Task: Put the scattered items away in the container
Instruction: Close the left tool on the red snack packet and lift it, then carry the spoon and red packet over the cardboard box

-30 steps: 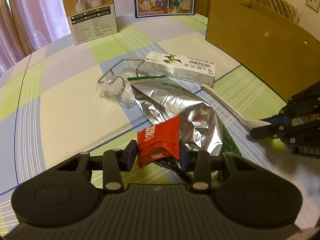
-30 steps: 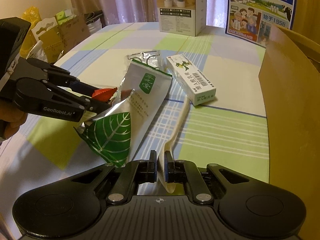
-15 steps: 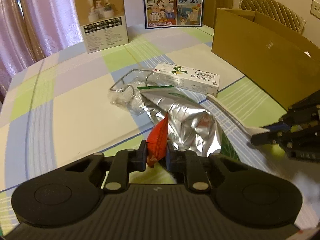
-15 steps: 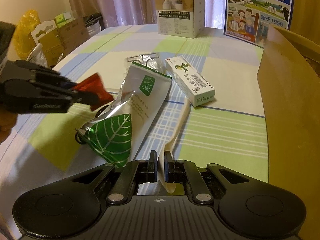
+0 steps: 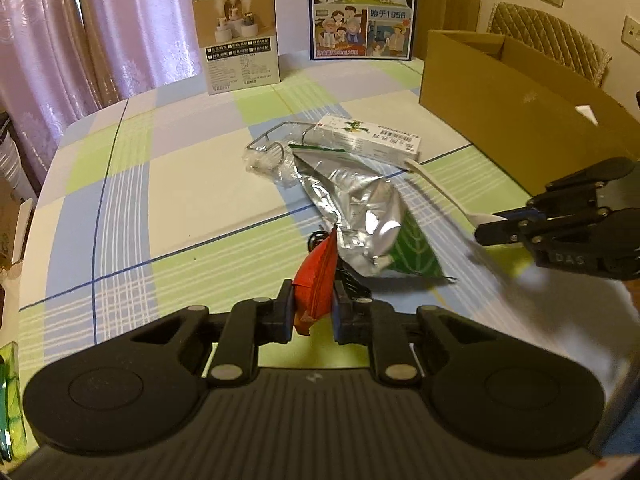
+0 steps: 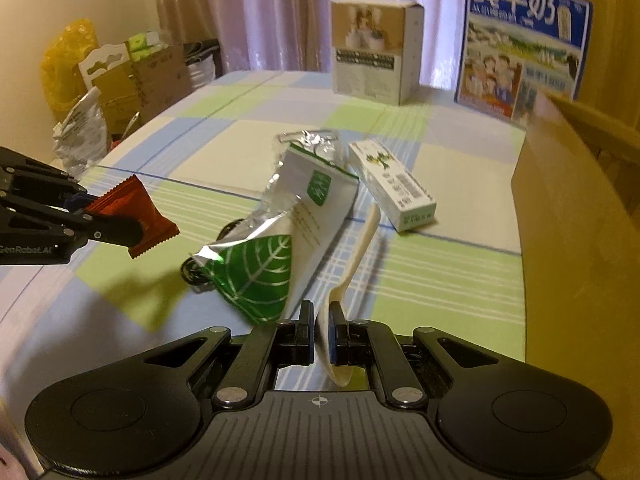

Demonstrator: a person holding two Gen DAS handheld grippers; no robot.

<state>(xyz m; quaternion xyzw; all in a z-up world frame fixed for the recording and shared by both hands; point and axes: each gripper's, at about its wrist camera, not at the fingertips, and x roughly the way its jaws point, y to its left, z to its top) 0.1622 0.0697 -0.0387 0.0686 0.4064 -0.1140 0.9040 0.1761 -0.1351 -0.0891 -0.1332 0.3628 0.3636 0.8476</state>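
My left gripper [image 5: 311,312] is shut on a red sachet [image 5: 318,280] and holds it above the table; the sachet also shows in the right wrist view [image 6: 132,216]. My right gripper [image 6: 321,338] is shut on the bowl end of a white plastic spoon [image 6: 356,252], lifted off the cloth; the spoon also shows in the left wrist view [image 5: 444,192]. A silver-green foil pouch [image 6: 288,232], a white medicine box [image 6: 392,186] and a clear plastic bag with a wire clip [image 5: 272,156] lie mid-table. The open cardboard box [image 5: 520,108] stands at the right.
A white product box [image 5: 240,56] and a blue milk carton [image 5: 362,8] stand at the table's far edge. A small black item [image 6: 192,272] lies under the pouch. Bags and cartons [image 6: 116,84] stand beyond the left table edge. The checked tablecloth [image 5: 160,184] covers the table.
My left gripper closed on the red sachet, turned it edge-on and lifted it. My right gripper raised the spoon off the cloth.
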